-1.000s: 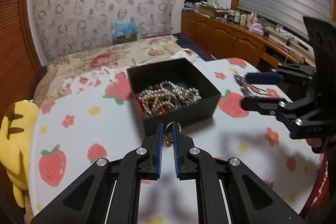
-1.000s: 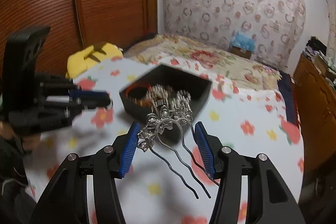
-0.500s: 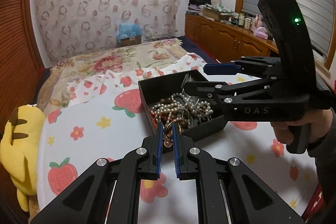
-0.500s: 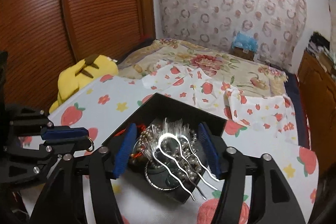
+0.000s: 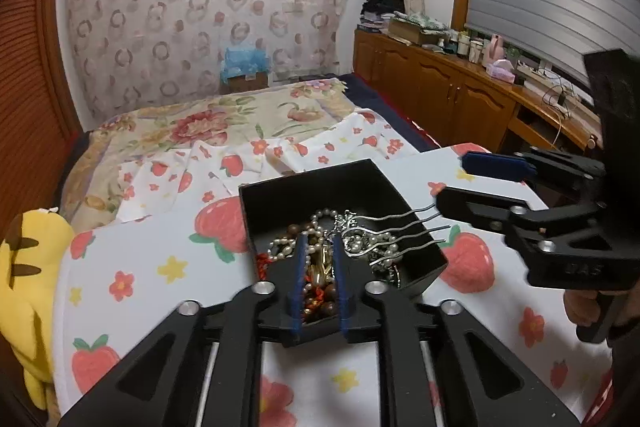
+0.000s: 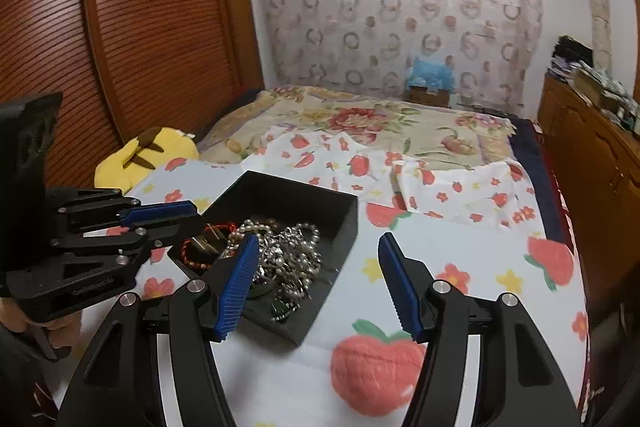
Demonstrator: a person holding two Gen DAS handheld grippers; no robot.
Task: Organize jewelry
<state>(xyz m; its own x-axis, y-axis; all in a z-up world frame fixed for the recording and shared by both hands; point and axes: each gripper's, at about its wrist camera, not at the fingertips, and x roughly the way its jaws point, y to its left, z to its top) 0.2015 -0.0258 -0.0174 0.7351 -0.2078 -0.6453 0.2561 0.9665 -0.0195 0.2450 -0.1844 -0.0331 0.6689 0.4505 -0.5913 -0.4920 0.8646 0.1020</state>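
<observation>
From the left wrist we see the left gripper [image 5: 318,277] over the black box [image 5: 432,259] on the bench [image 5: 160,267], its fingers just parted and gripping nothing, above the gold ring [image 5: 319,267]. Only this view shows the silver hairpin [image 5: 394,229] lying across the beads. From the right wrist we see the right gripper [image 6: 316,283] with fingers wide apart and bare, beside the box's near right corner.

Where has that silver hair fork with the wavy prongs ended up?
In the left wrist view, the hair fork lies in the black box, on the beads at its right side, prongs poking over the wall.
</observation>
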